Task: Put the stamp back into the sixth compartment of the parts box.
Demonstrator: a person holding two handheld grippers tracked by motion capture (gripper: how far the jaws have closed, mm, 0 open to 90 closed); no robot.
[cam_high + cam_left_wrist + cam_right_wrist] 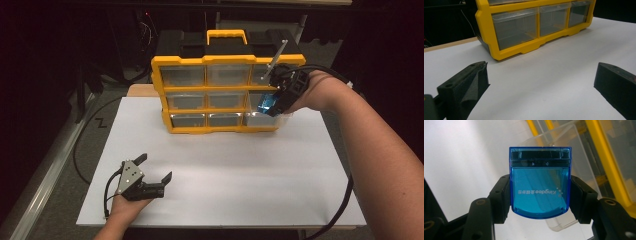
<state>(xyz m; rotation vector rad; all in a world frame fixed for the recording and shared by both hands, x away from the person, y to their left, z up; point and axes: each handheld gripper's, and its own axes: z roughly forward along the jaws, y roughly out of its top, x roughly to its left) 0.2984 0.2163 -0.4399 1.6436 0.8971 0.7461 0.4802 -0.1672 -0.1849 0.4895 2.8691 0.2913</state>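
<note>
Drawers of clear plastic fill the yellow-framed storage cabinet [220, 85] standing at the far side of the white desk [225, 170], and one of them, the bottom-right clear drawer [267, 119], is pulled out toward the person, which looks like the reason the right hand is up there. The right gripper [272, 107] is clamped on a translucent blue plastic case with a white printed name [540, 182], its two black pads pressing the case's side edges. Held by the sides, the flat face stays free and the case points forward past the jaw tips, a sensible hold for lowering it into a narrow compartment. In the right gripper view the case hangs over the open drawer [564, 152], apart from its walls as far as I can tell; whether it is going in or coming out cannot be read here.

The left gripper [154, 169] sits low at the near left of the desk, well apart from the cabinet [534, 27], jaws spread wide with nothing between them. Its pads [471, 82] point toward the cabinet's bottom row, probably parked out of the way yet ready to steady the frame or push the drawer shut.

The cabinet's carry handle [226, 36] faces up, untouched.
</note>
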